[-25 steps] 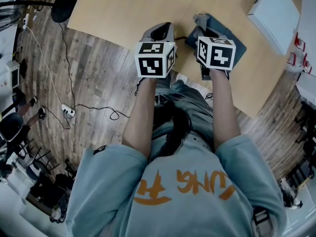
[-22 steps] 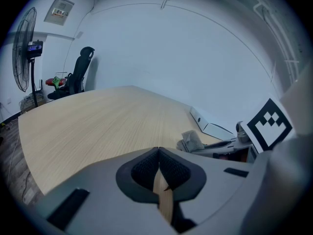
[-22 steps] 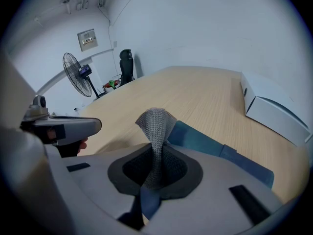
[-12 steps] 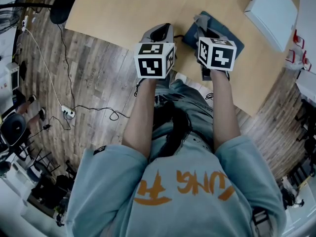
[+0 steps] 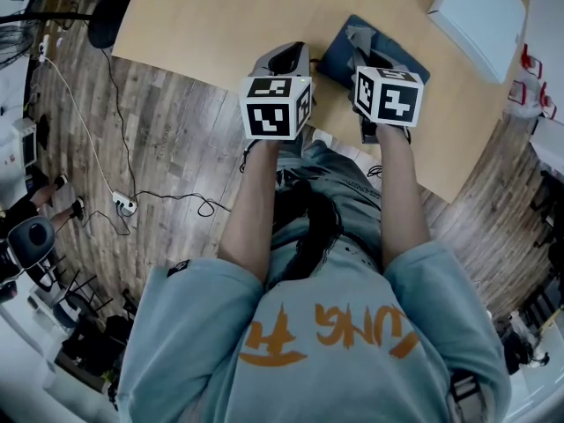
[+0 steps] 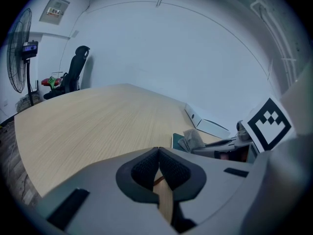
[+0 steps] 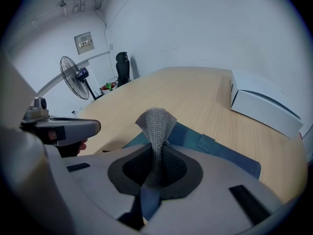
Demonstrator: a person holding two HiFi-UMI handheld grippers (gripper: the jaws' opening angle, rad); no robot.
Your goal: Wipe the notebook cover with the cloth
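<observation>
At the edge of the wooden table (image 7: 195, 94), our right gripper (image 7: 156, 169) clamped the grey cloth (image 7: 156, 124) over the blue notebook (image 7: 220, 152); our left gripper (image 6: 159, 169) was closed, empty.

I see my right gripper (image 5: 368, 49) over the blue notebook (image 5: 337, 57) at the near edge of the table (image 5: 220, 16), grey cloth (image 5: 359, 35) at its tip. My left gripper (image 5: 285, 59) is just beside it, left.
</observation>
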